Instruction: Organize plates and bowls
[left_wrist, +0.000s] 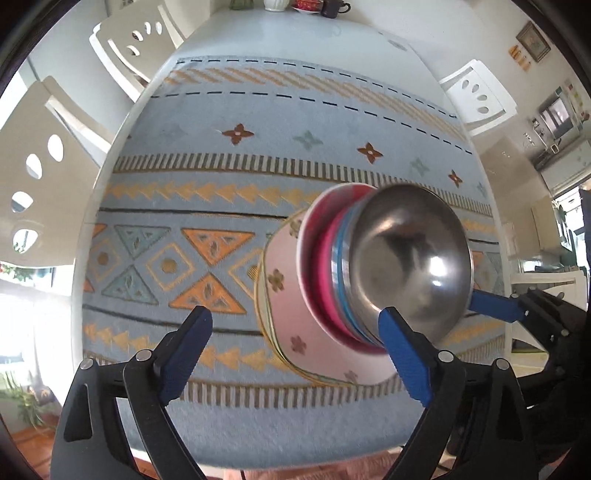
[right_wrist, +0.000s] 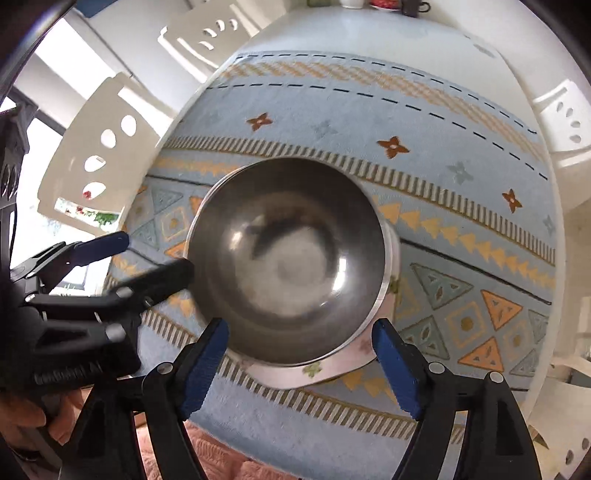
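A white desk (left_wrist: 280, 37) carries a patterned blue cloth (left_wrist: 258, 155). On it, at four o'clock in the left view, bowls sit nested: steel bowl (right_wrist: 288, 258) topmost, pink flowered bowl (left_wrist: 288, 295) lowest. Left tongs (left_wrist: 295, 354) and right tongs (right_wrist: 299, 365) both gape, empty.

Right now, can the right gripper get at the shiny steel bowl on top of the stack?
Probably yes. The right gripper is open, pointing down at the steel bowl, whose near rim sits between its blue fingers with nothing over it. The left gripper is close beside the bowl's other side.
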